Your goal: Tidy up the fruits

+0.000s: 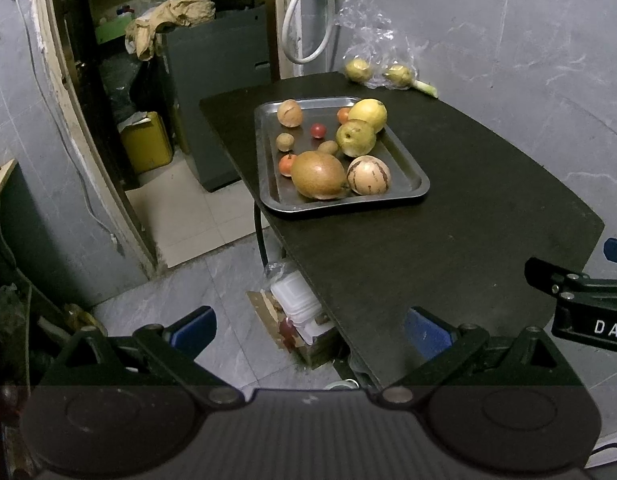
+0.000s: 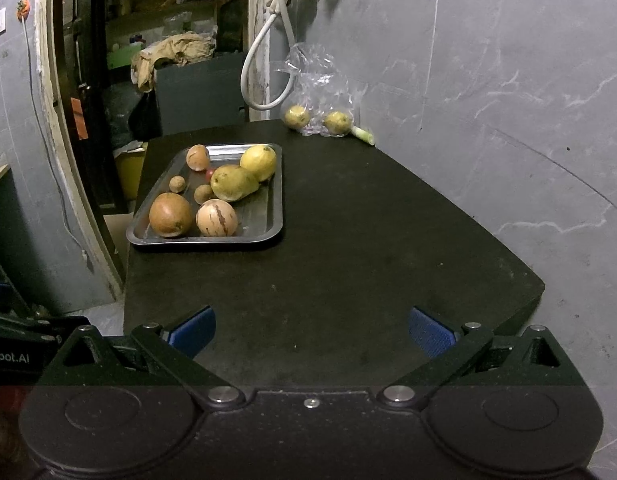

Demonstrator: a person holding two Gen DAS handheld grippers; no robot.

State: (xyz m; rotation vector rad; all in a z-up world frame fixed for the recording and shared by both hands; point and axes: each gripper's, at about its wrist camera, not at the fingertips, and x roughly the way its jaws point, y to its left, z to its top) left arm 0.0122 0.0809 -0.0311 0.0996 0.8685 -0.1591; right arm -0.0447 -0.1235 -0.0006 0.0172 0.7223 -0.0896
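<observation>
Nearest, the left tool [image 1: 310, 330] hangs with its blue pads spread wide and empty, over the table's [image 1: 448, 240] near corner and the floor. The right tool [image 2: 311, 330] is likewise wide open, holding nothing, above the bare near end of the table. Further along sits a metal tray [image 2: 274, 216] by the left edge, loaded with fruit: a brown round fruit [image 2: 170, 215] and a striped melon [image 2: 217, 218] at its near end, a green pear [image 2: 233, 183] and a yellow lemon [image 2: 259, 162] behind. Beyond the tray, against the wall, a clear plastic bag [image 2: 316, 80] holds two more yellowish fruits.
</observation>
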